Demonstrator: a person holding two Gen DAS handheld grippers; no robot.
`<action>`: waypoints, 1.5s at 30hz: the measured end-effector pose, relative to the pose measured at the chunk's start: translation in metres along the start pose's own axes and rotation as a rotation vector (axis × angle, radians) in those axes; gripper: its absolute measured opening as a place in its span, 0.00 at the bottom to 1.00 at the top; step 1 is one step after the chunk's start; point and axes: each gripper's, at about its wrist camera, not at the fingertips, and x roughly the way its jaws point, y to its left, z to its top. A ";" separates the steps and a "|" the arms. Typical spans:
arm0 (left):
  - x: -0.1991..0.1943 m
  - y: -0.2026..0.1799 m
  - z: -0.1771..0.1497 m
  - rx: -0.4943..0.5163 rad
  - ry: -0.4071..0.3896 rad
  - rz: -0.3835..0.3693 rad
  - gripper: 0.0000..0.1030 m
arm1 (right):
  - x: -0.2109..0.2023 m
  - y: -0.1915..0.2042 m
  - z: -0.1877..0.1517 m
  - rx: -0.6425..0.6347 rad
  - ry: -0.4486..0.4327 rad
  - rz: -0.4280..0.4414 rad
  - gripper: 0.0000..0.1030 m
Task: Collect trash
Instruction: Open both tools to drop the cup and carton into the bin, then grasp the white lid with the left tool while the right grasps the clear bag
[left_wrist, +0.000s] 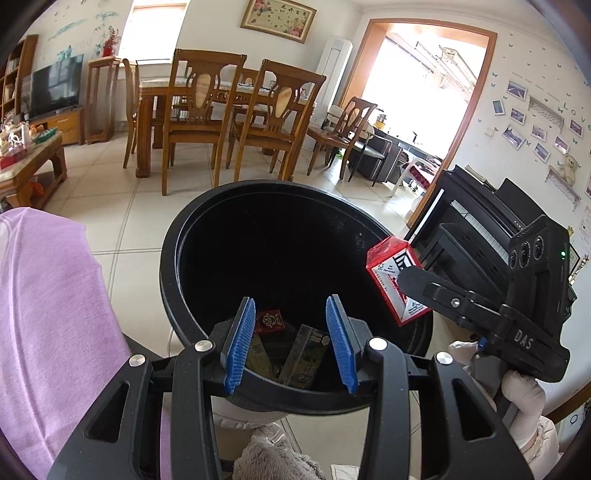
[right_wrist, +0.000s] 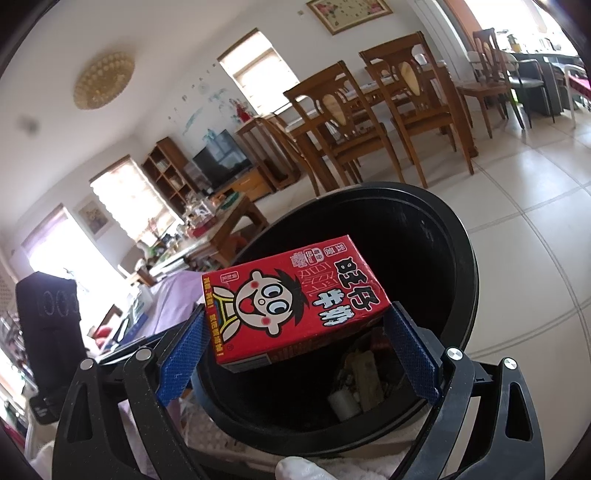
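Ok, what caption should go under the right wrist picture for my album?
Right gripper holds a red milk carton over the black trash bin.

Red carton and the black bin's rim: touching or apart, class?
Apart. In the left wrist view the right gripper holds the carton in the air over the bin, clear of its rim.

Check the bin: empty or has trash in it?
Has trash. Boxes and wrappers lie at the bottom of the black bin; the red carton is above it in the right gripper.
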 end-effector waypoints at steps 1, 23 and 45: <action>-0.001 0.000 0.000 0.001 -0.002 0.003 0.46 | 0.000 0.001 0.000 0.000 0.003 -0.003 0.89; -0.136 0.068 -0.025 -0.021 -0.250 0.251 0.95 | 0.048 0.145 -0.011 -0.221 0.053 0.036 0.90; -0.225 0.363 -0.036 -0.462 -0.158 0.407 0.94 | 0.240 0.371 -0.042 -0.561 0.238 0.140 0.88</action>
